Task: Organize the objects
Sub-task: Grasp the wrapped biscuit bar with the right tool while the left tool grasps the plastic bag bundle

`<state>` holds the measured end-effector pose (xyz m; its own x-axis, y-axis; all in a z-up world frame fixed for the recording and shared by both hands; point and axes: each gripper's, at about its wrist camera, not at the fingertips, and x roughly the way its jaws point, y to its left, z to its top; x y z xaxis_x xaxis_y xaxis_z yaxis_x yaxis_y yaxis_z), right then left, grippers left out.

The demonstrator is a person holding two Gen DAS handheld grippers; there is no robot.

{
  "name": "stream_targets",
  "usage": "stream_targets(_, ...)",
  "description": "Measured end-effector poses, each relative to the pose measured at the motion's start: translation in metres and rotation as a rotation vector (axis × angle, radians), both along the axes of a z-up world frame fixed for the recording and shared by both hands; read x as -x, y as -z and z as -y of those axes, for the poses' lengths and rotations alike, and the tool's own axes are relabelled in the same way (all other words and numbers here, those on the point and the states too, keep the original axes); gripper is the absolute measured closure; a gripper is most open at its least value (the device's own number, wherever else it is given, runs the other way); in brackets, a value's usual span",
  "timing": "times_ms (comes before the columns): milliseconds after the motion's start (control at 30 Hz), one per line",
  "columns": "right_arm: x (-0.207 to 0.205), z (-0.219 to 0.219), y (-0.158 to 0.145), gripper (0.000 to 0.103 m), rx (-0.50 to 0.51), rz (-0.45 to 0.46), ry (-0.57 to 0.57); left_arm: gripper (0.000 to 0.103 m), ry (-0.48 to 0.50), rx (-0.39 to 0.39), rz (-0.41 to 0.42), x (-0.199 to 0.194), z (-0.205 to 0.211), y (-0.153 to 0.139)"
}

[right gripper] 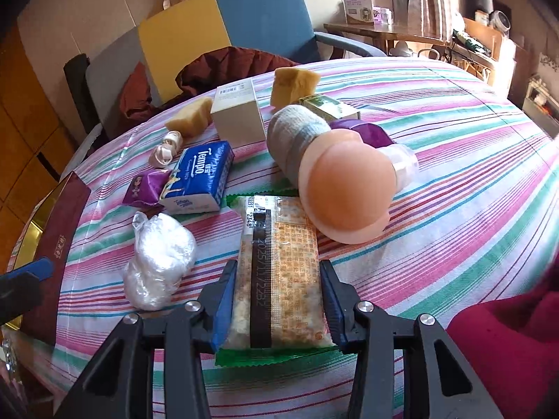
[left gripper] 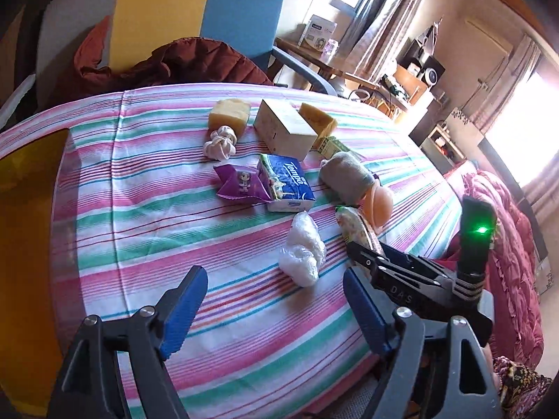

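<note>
A chair with grey, yellow and blue upholstered back panels (right gripper: 216,31) stands behind the tabletop, which is covered by a pink, green and white striped cloth (left gripper: 146,216). A rust-brown quilted jacket (left gripper: 181,64) lies bunched on the chair seat. Farther back, a wooden side table (right gripper: 380,33) carries a white printed carton (right gripper: 357,5). A crimson ruffled bedspread (left gripper: 503,244) lies beside the tabletop.
</note>
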<state>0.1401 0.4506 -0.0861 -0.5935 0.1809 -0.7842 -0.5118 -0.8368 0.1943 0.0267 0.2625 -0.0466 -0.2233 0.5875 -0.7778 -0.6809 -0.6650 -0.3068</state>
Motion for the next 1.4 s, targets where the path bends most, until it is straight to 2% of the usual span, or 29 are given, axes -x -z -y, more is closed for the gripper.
stream_targets(100, 0.002, 0.000, 0.002, 0.057, -0.009, 0.003, -0.007, 0.023, 0.042, 0.037, -0.008, 0.002, -0.026, 0.015)
stream_targets(167, 0.003, 0.001, 0.003, 0.057, -0.015, 0.005, -0.010, 0.024, 0.064, 0.025, -0.012, 0.003, -0.036, 0.020)
stream_targets(200, 0.002, 0.001, 0.003, 0.057, -0.016, 0.005, -0.011, 0.028, 0.077, 0.018, -0.019, 0.004, -0.041, 0.024)
stream_targets(300, 0.003, 0.001, 0.004, 0.057, -0.012, 0.004, -0.012, 0.039, 0.070, 0.066, -0.025, 0.012, -0.054, 0.037)
stream_targets(433, 0.001, 0.002, 0.004, 0.056, -0.019, 0.005, -0.019, 0.041, 0.096, 0.011, 0.021, 0.016, -0.056, 0.045)
stream_targets(567, 0.002, 0.004, 0.004, 0.056, -0.035, 0.007, -0.024, 0.047, 0.109, 0.038, -0.022, 0.013, -0.061, 0.049)
stream_targets(633, 0.002, 0.005, 0.004, 0.056, -0.043, 0.008, -0.026, 0.054, 0.107, 0.046, -0.038, 0.012, -0.061, 0.049)
stream_targets(667, 0.002, 0.006, 0.004, 0.056, -0.046, 0.009, -0.027, 0.062, 0.108, 0.044, -0.039, 0.012, -0.060, 0.049)
stream_targets(700, 0.003, 0.006, 0.004, 0.055, -0.052, 0.010, -0.029, 0.065, 0.106, 0.045, -0.040, 0.012, -0.059, 0.050)
stream_targets(867, 0.003, 0.011, 0.005, 0.053, -0.085, 0.016, -0.043, 0.067, 0.093, -0.008, -0.012, 0.011, -0.044, 0.050)
stream_targets(1067, 0.003, 0.015, 0.006, 0.050, -0.113, 0.018, -0.055, 0.067, 0.078, -0.022, -0.005, 0.002, -0.023, 0.040)
stream_targets(1167, 0.003, 0.018, 0.004, 0.056, -0.119, 0.013, -0.066, 0.067, 0.066, -0.052, -0.019, -0.004, -0.006, 0.028)
stream_targets(1400, 0.009, 0.041, 0.001, 0.056, -0.096, -0.015, -0.145, 0.067, 0.008, -0.117, -0.059, -0.006, 0.039, -0.008)
